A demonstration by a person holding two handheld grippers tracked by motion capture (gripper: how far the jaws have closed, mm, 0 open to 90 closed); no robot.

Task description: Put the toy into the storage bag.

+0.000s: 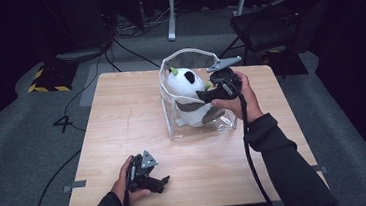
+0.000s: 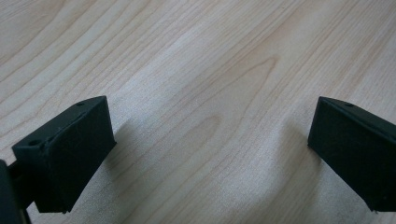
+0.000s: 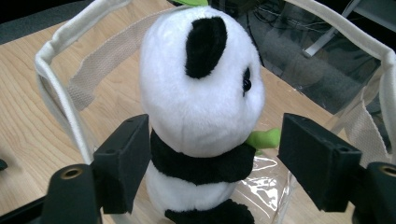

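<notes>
Left tongs point(image 1: 164, 181): low on the near-left part of the surface point(image 1: 122, 118), held in the person's left hand point(image 1: 122, 181). In the left gripper view the two black jaws stand wide apart over bare wood grain – open, with nothing between them.

Surface: a light wooden top, bare around the left tongs; a dark cable trails from it off the near edge.

Bag point(image 1: 171, 101): clear plastic with pale fabric edging and straps, standing upright just right of the middle, toward the far side. Its mouth faces up.

Panda point(image 1: 188, 90): a black-and-white plush toy sitting upright inside the bag, its head at the level of the bag's rim. A small green piece point(image 3: 264, 138) shows at its side in the right gripper view.

Right tongs point(image 1: 201, 95): held in the person's right hand point(image 1: 241, 98) at the bag's right side, reaching in at the toy. In the right gripper view the jaws stand open on either side of the panda's body – the left one close against its dark band, the right one apart from it, beside the green piece.

Floor: grey carpet with cables, a chair beyond the surface's far right corner.
</notes>
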